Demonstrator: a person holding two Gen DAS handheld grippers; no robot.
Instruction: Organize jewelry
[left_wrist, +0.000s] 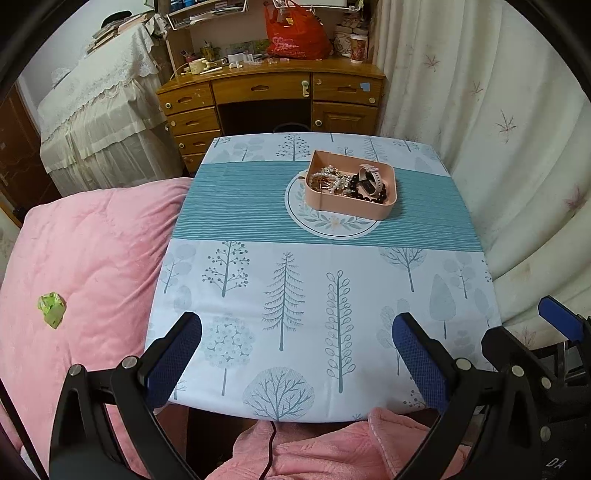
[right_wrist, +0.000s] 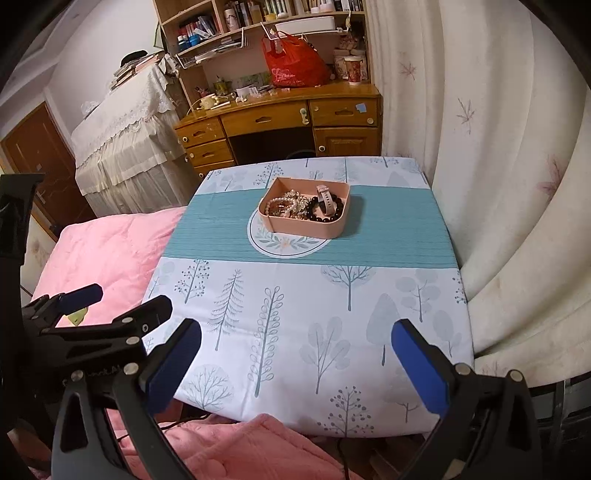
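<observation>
Ahead of both grippers, a pink tray is holding pearl strands, dark beads, a watch — left gripper and right gripper gaping wide, gripping nothing.

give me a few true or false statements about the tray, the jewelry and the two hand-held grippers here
1. The pink tray sits on the teal stripe of the tablecloth. True.
2. The tray is empty. False: it holds a pearl bracelet, a dark bead bracelet and a watch.
3. The right hand-held gripper is open with nothing between its fingers. True.
4. The left hand-held gripper is clamped on the watch. False: it is open and empty, near the table's front edge.
5. Loose jewelry lies scattered across the cloth. False: all visible jewelry is in the tray.
</observation>
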